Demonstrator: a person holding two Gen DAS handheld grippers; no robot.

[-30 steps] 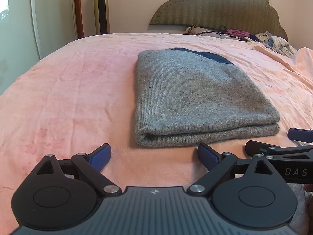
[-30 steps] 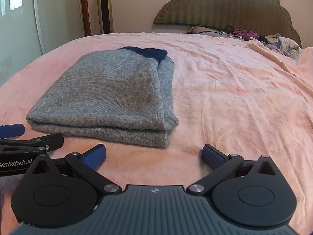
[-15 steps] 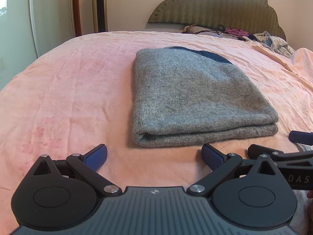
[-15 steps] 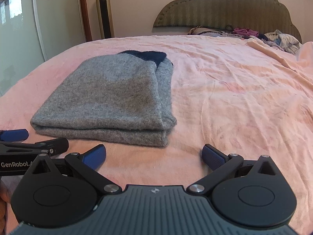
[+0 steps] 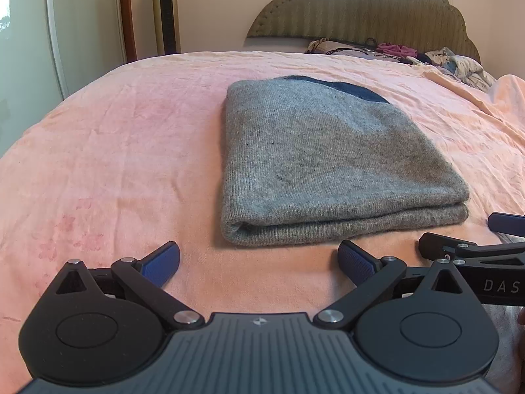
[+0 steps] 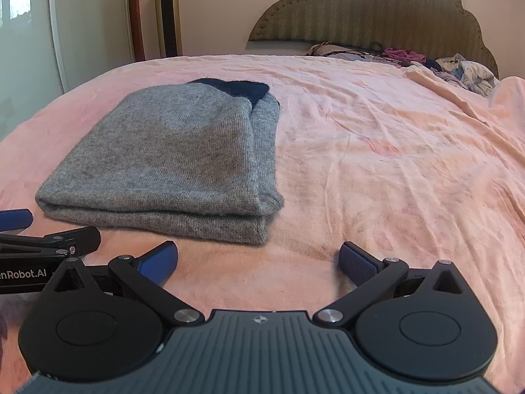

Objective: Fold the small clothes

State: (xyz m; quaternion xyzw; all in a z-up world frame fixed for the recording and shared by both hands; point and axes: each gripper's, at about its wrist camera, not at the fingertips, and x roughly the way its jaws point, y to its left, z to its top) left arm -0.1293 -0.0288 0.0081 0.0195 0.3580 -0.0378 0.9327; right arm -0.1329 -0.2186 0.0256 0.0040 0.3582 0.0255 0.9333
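A grey knitted garment [image 5: 328,164] with a dark blue part at its far end lies folded in a flat rectangle on the pink bed [image 5: 115,164]. My left gripper [image 5: 259,259] hovers just in front of its near folded edge, open wide, nothing between its blue pads. In the right wrist view the same garment [image 6: 170,161] lies ahead to the left. The right gripper [image 6: 259,259] is open too and holds nothing; it sits before the garment's near right corner. Each gripper's fingers show at the edge of the other's view.
A pile of loose clothes [image 5: 459,65] lies at the bed's far right, by the padded headboard [image 5: 377,10]. A tall gold fan [image 5: 165,10] and a wardrobe door stand beyond the bed's left side. Bare pink sheet [image 6: 393,164] spreads to the garment's right.
Both views have tilted up slightly, so more of the far wall shows. The garment lies as before, and both grippers stay open and empty.
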